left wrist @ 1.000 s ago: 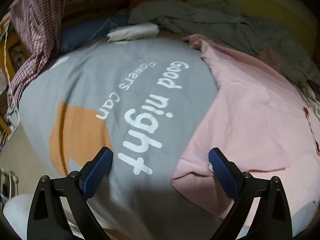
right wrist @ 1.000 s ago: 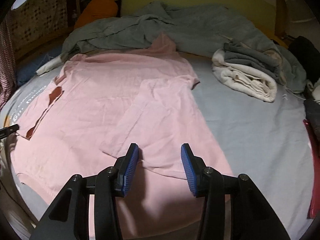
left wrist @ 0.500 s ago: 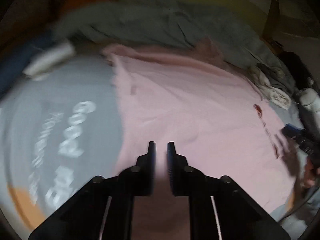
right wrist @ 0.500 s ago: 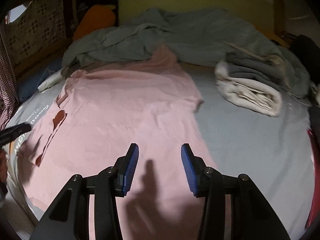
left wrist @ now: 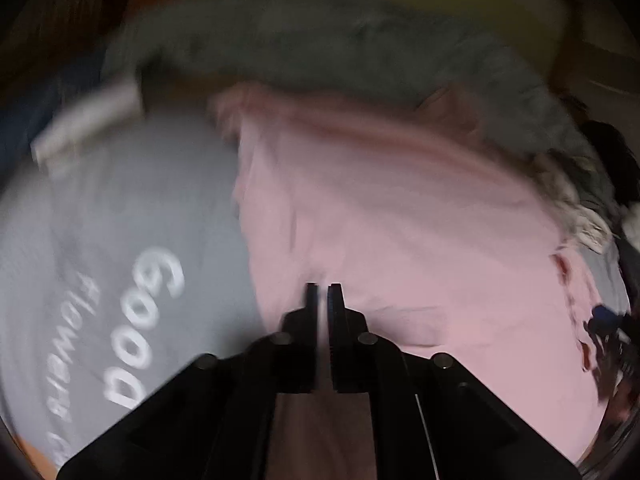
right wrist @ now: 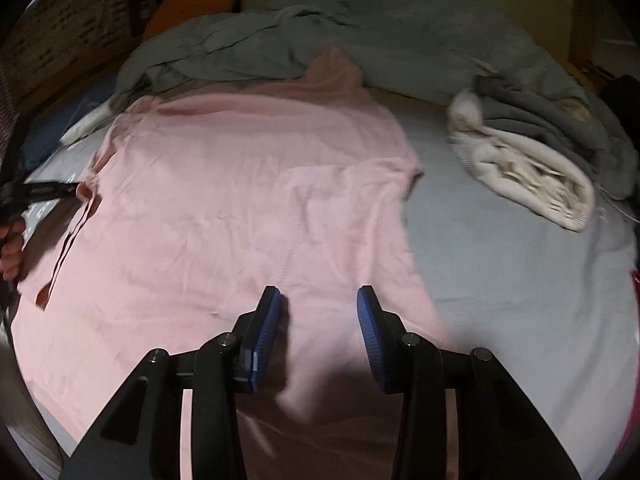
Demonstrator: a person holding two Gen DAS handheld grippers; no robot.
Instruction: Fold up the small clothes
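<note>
Both tongs angled down over pink shirt; left nearly shut, right apart.

My two handheld grippers

My right gripper: black arms, ribbed blue pads, silver screws; left gripper all black.

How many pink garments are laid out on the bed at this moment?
1. A single pink shirt lies spread flat across the middle of the grey bedsheet, in front of the rumpled grey blanket. Others could be buried in the folded pile to its right.
</note>
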